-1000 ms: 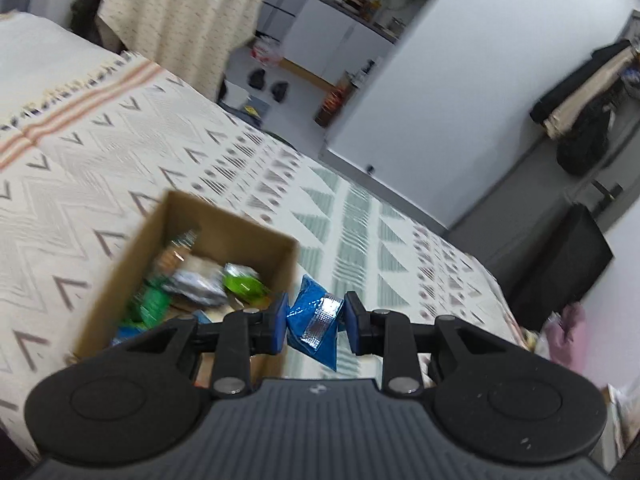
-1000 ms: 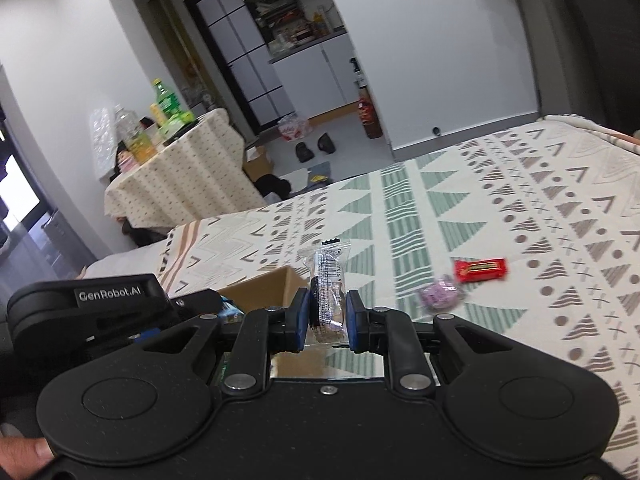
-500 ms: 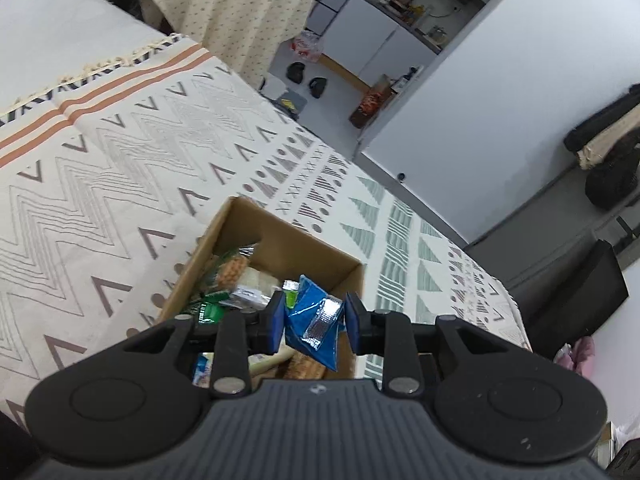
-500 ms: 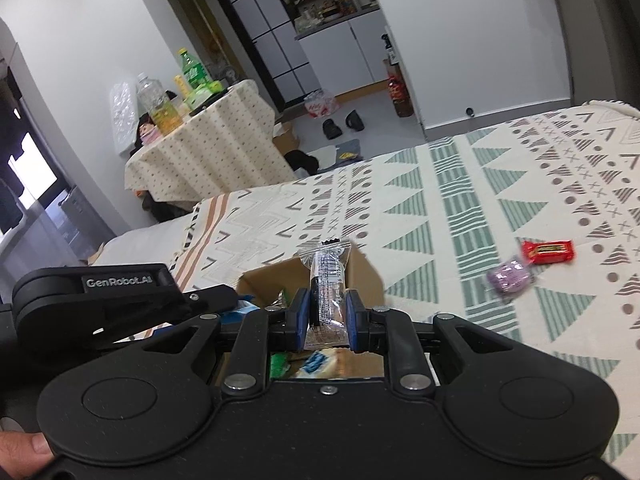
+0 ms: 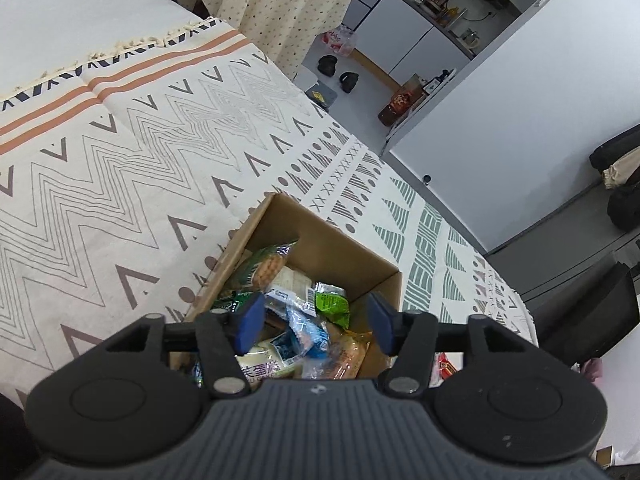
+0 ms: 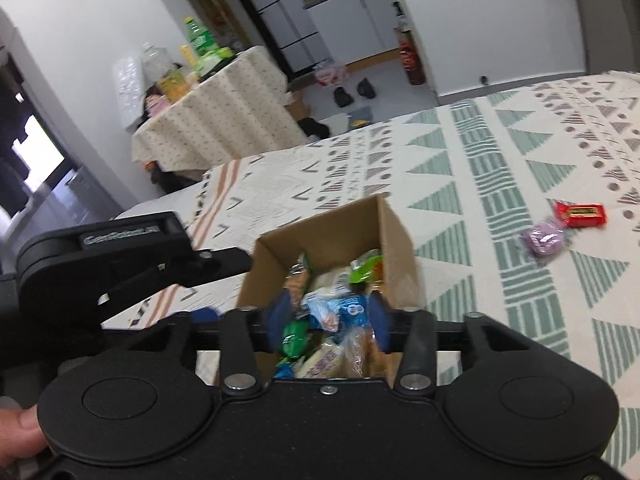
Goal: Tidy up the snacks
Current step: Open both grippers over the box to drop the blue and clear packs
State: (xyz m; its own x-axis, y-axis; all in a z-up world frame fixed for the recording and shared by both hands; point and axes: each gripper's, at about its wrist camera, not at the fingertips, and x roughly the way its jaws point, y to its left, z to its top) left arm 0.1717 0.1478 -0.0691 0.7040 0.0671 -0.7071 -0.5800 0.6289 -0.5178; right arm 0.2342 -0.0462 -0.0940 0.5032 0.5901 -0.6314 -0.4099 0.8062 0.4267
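Note:
An open cardboard box [image 5: 335, 249] sits on the patterned bed cover, packed with several snack packets. My left gripper [image 5: 315, 321] hovers over its near half, open, with nothing between the blue pads. A blue packet [image 5: 305, 330] lies loose in the box just below, beside a green packet [image 5: 331, 303]. In the right wrist view my right gripper [image 6: 330, 318] is also open and empty above the same box [image 6: 332, 236]. A red snack [image 6: 580, 215] and a purple wrapped snack [image 6: 544, 238] lie on the cover to the right of the box.
The black housing of the left-hand tool [image 6: 120, 264] reaches in beside the box's left wall. A thumb [image 6: 18, 436] shows at the lower left. A cloth-draped table [image 6: 216, 116] with bottles stands beyond the bed. A red wrapper [image 5: 446, 364] lies right of the box.
Both grippers moved over the box and opened. The blue packet left the left gripper and the clear-wrapped snack left the right one; both now lie among the box's contents.

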